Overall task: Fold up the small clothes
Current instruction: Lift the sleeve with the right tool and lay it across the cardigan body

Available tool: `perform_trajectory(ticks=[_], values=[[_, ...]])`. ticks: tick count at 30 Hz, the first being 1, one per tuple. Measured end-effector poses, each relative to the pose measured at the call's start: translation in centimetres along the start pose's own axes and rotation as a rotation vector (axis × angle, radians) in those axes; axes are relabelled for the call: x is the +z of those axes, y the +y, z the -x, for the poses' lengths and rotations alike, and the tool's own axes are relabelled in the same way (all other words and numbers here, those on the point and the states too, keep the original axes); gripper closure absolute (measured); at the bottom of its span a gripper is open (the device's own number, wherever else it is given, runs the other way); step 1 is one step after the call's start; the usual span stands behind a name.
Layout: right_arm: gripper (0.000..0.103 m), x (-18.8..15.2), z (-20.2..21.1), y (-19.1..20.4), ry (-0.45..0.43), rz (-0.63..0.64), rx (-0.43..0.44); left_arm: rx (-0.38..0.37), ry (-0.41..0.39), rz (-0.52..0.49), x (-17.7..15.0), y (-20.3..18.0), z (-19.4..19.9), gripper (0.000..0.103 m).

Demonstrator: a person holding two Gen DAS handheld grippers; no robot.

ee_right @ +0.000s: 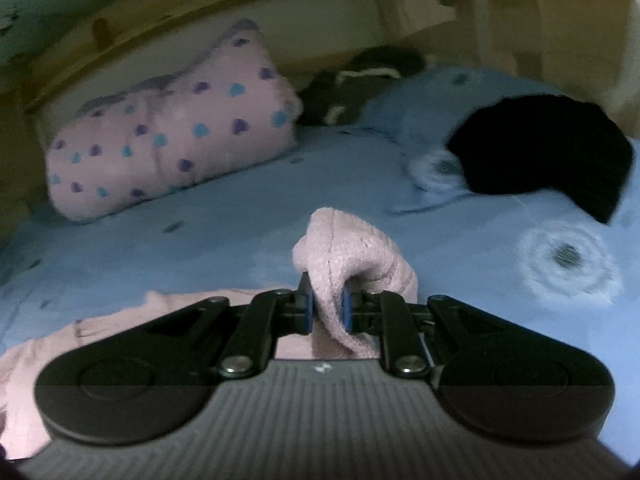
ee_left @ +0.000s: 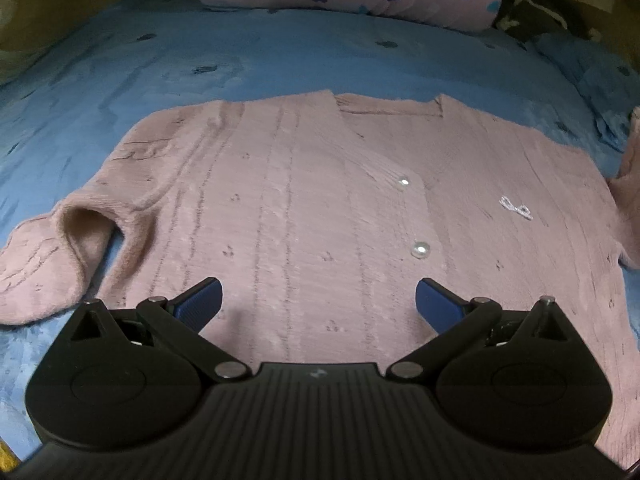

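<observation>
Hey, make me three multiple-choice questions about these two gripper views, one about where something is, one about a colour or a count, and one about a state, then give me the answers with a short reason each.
1. Where does the pink cardigan lie?
A. Spread out on the blue bedspread
B. Hung on a chair
C. Packed in a drawer

2. How many round buttons show on the cardigan front in the left wrist view?
A. None
B. Two
C. Six

3. What is the right gripper doing?
A. Standing open over bare bedspread
B. Shut on a bunch of pink knit
C. Shut on the heart-print pillow

Answers: 1 A, the knit lies flat with blue fabric around it. 2 B, one upper button and one lower button show along the placket. 3 B, pink knit is pinched between its blue pads, while the left gripper stands open.
</observation>
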State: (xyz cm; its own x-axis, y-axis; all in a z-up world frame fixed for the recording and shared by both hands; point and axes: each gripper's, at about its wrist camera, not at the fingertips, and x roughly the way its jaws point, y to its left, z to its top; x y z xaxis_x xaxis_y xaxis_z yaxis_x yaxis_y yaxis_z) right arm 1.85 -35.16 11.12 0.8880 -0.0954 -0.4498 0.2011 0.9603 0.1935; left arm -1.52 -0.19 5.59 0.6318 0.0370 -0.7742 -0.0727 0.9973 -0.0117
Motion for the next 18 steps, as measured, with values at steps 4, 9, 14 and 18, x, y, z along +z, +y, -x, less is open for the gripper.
perform_trajectory(ticks=[4,9,14,18], values=[[0.086,0.6,0.3,4.1,-0.019,0.049,0.058,0.011,-0.008,0.032,0.3,1.7,0.2,0.0],[0.086,1.1,0.6,9.6,-0.035,0.09,0.148,0.02,-0.015,0.079,0.7,3.9,0.3,0.0],[0.086,0.6,0.8,15.7,-0.043,0.16,0.239,0.048,-0.026,0.111,0.8,6.2,0.3,0.0],[0.086,-1.0,0.3,19.8,-0.014,0.205,0.302,0.076,-0.04,0.121,1.1,7.9,0.2,0.0]])
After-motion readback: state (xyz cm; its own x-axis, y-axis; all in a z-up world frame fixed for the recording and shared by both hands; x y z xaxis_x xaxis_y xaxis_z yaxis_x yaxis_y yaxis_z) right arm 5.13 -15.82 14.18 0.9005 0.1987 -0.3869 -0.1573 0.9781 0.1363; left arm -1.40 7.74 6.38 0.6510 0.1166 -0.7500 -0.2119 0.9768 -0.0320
